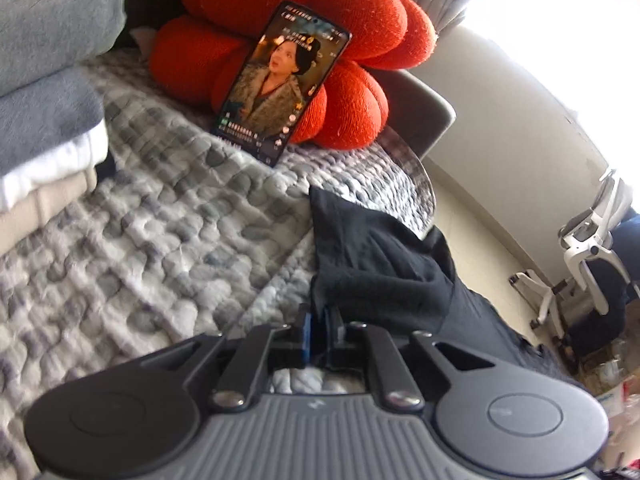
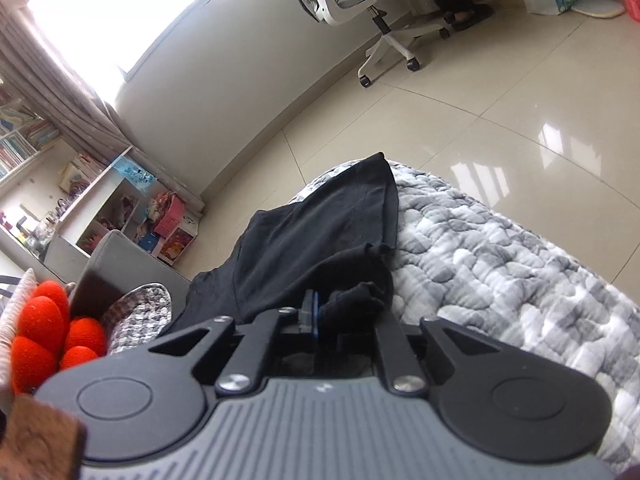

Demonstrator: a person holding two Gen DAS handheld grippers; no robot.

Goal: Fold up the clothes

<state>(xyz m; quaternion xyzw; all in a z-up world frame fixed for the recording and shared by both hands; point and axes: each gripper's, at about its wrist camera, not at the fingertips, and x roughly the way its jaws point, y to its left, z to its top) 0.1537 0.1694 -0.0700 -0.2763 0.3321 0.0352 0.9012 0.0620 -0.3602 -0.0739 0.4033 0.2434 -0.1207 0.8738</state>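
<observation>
Black garment (image 1: 372, 264) edge pinched in nearly closed jaws of left gripper (image 1: 318, 320); right gripper (image 2: 326, 316) likewise clamps a bunched fold. Garment (image 2: 316, 240) lies creased on grey quilt (image 1: 168, 248), trailing toward 1 o'clock from left gripper.

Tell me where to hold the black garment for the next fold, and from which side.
Hold it by the near hem, coming in low from the bed's near side. The black garment lies spread away toward the bed's far edge, so its near edge is the free one. Both tongs, left and right, already pinch bunched cloth there, at spaced points, which probably suits lifting it evenly.
</observation>
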